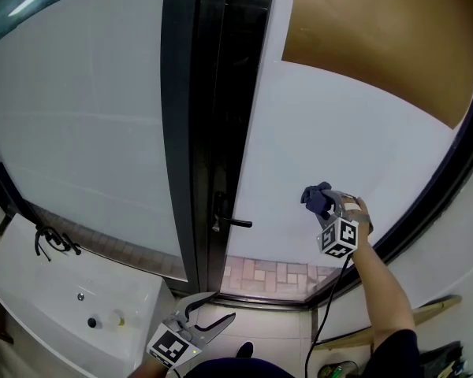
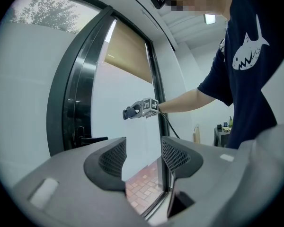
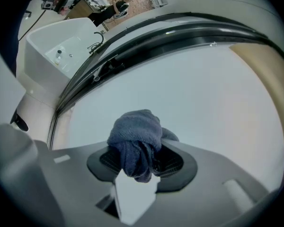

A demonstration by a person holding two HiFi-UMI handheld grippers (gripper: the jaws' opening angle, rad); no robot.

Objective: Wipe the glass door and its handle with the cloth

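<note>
A bunched dark blue cloth [image 3: 135, 138] is clamped between the jaws of my right gripper [image 3: 141, 161], which is shut on it. In the head view that cloth [image 1: 318, 198] sits against the frosted glass door [image 1: 315, 132], right of the black handle [image 1: 230, 222]. The left gripper view also shows the cloth [image 2: 129, 112] on the glass [image 2: 123, 108] and the handle [image 2: 92, 139] on the dark frame. My left gripper [image 1: 203, 320] hangs low near the floor, open and holding nothing; its jaws [image 2: 143, 160] point toward the door.
A white basin [image 1: 63, 298] with a black tap [image 1: 51, 241] stands at the lower left. A brown blind [image 1: 386, 38] covers the door's upper part. A brick-patterned floor [image 1: 272, 276] shows below the door. A wooden stick [image 1: 394, 321] lies at the lower right.
</note>
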